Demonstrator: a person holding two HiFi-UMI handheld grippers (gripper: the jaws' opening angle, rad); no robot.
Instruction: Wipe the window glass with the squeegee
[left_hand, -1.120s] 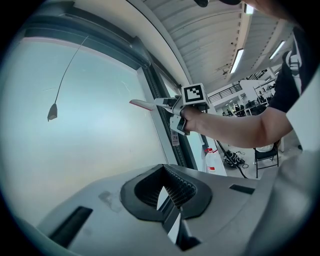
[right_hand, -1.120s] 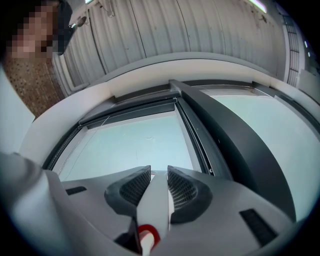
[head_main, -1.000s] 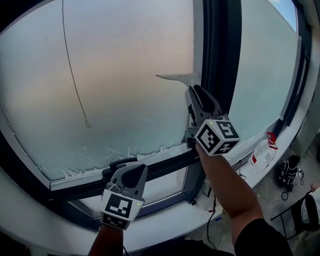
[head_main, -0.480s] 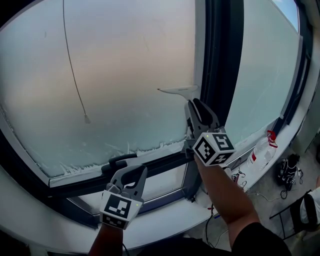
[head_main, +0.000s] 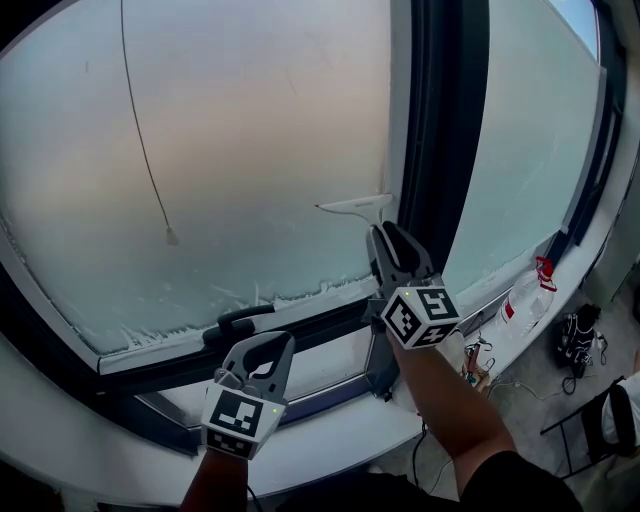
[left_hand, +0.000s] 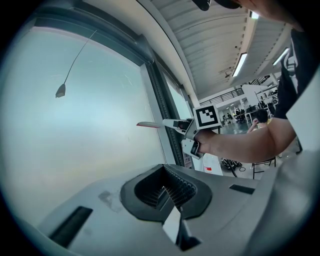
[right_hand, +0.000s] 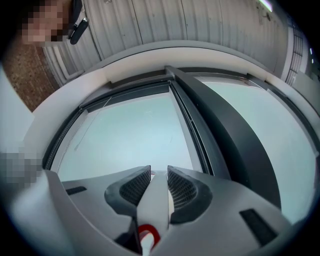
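Note:
The squeegee (head_main: 356, 206) is white, and its blade lies flat against the big frosted window glass (head_main: 240, 150), low at the pane's right edge. My right gripper (head_main: 388, 238) is shut on the handle just below the blade. In the right gripper view the white handle (right_hand: 154, 200), with a red ring at its base, is pinched between the ribbed pads (right_hand: 181, 189). My left gripper (head_main: 264, 345) hangs lower left near the sill, shut with nothing in it. The left gripper view shows the squeegee (left_hand: 160, 124) held out by the right gripper (left_hand: 186, 131).
A thin pull cord with a small weight (head_main: 171, 237) hangs in front of the glass on the left. A dark mullion (head_main: 442, 130) borders the pane on the right. A black window handle (head_main: 240, 322) sits on the lower frame. A white bottle (head_main: 524, 298) lies on the sill.
My right gripper has drawn the squeegee down the glass along the pane's right edge. The left gripper has stayed where it was.

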